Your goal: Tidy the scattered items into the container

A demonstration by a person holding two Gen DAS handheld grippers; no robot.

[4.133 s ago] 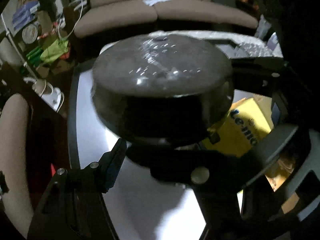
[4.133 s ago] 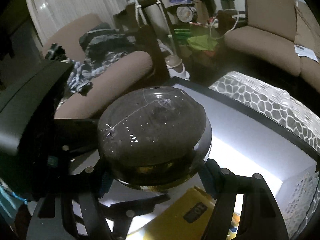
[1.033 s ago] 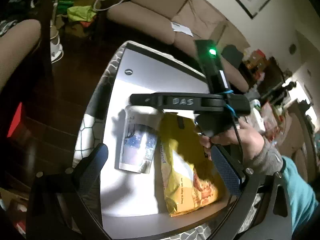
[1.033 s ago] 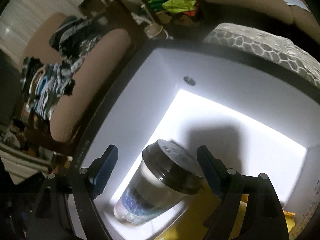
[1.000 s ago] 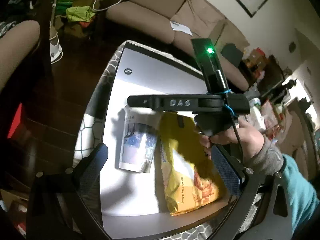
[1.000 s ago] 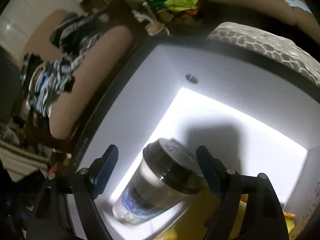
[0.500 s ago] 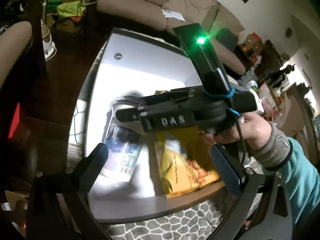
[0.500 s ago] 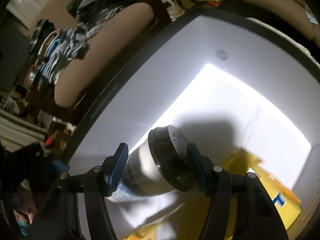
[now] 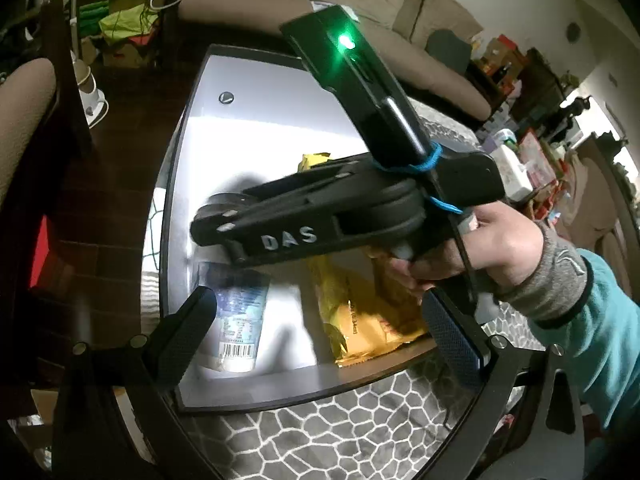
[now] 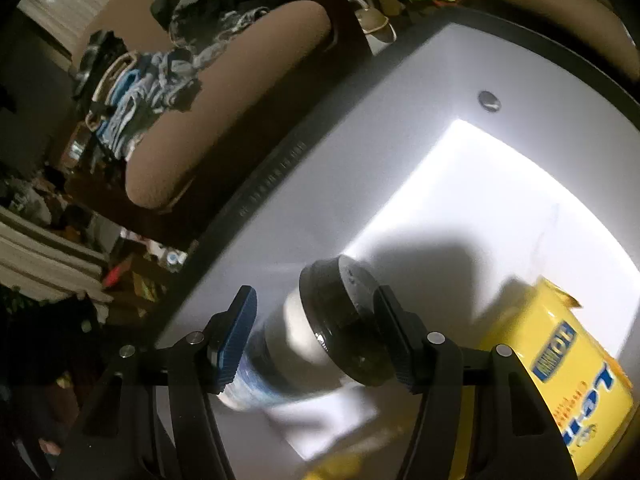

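A clear plastic cup with a black lid [image 10: 320, 344] lies on its side in the white container [image 10: 400, 128], next to a yellow snack bag [image 10: 560, 368]. My right gripper [image 10: 316, 340] is open, its jaws on either side of the cup, the right pad near the lid. In the left wrist view the cup [image 9: 240, 312] and yellow bag [image 9: 360, 304] lie in the container [image 9: 280, 392], partly hidden by the right gripper's body [image 9: 320, 216]. My left gripper [image 9: 320, 320] is open and empty above the container's near edge.
The container rests on a grey honeycomb-patterned surface [image 9: 340, 440]. A brown armchair with clothes [image 10: 200, 92] stands to the left. A beige sofa [image 9: 320, 12] stands at the back. A cluttered shelf [image 9: 520, 152] stands at the right.
The cup has gone from held upright to lying on its side in the container. My right gripper opened and tilted down over it. My left gripper drew back and up.
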